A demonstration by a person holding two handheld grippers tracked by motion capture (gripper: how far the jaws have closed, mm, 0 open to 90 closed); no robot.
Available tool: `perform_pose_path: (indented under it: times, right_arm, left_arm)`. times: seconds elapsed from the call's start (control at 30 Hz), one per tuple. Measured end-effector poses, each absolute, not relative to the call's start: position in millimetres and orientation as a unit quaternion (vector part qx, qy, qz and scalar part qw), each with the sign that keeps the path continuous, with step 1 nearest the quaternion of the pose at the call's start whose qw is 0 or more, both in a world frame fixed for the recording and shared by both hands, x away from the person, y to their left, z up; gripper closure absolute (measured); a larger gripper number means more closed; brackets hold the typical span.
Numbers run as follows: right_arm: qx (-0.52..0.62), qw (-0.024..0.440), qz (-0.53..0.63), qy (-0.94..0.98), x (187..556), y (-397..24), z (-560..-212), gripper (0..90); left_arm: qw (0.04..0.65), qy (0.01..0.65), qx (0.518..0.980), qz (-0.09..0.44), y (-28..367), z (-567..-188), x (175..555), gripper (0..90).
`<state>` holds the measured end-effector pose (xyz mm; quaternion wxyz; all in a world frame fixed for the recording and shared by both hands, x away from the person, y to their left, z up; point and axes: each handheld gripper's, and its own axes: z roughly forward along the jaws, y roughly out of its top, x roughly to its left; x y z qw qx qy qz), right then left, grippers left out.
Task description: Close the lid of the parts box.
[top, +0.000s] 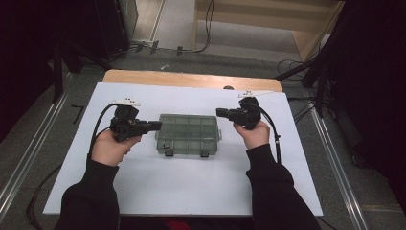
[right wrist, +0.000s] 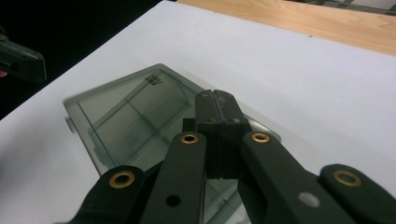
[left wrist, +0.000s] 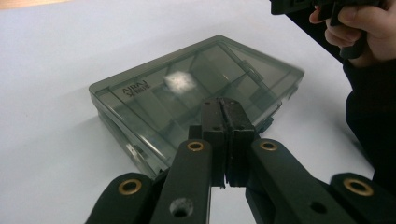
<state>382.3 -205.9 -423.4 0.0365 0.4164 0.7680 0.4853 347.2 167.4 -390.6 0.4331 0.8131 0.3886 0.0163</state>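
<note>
Box (top: 189,133) sits lid-down at desk (top: 158,187) centre, latches at six o'clock. My left tongs (top: 154,125) at nine and right tongs (top: 221,112) at three are both pressed together, empty. Nothing's opened; everything's left, I'd judge.

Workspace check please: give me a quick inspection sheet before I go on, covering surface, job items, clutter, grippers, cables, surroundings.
Surface: white sheet over a wooden table, flat.
Job's things: one smoky clear compartment box, lid closed, lying flat at the middle; latches on the near edge.
Clutter: nothing seen on the sheet.
Grippers: left gripper shut, empty, at the box's left end; right gripper shut, empty, at its right end. Contact with the box cannot be told.
Cables: one black cable trails from each gripper.
Surroundings: grey floor, loose cables and dark stands beyond the table.
</note>
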Motion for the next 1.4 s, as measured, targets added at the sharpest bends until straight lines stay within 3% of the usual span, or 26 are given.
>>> perform_pose_path:
  times: [0.73,1.4]
  right_arm:
    - [0.391,0.005,0.471,0.791,353.8,-193.7,-438.7,87.7]
    - [0.395,0.008,0.432,0.811,335.8,-189.5,-461.7,87.7]
  left_arm:
    - [0.429,0.373,0.823,0.017,162.7,-429.0,354.7,87.3]
    - [0.423,0.362,0.830,0.018,157.2,-449.2,355.1,87.3]
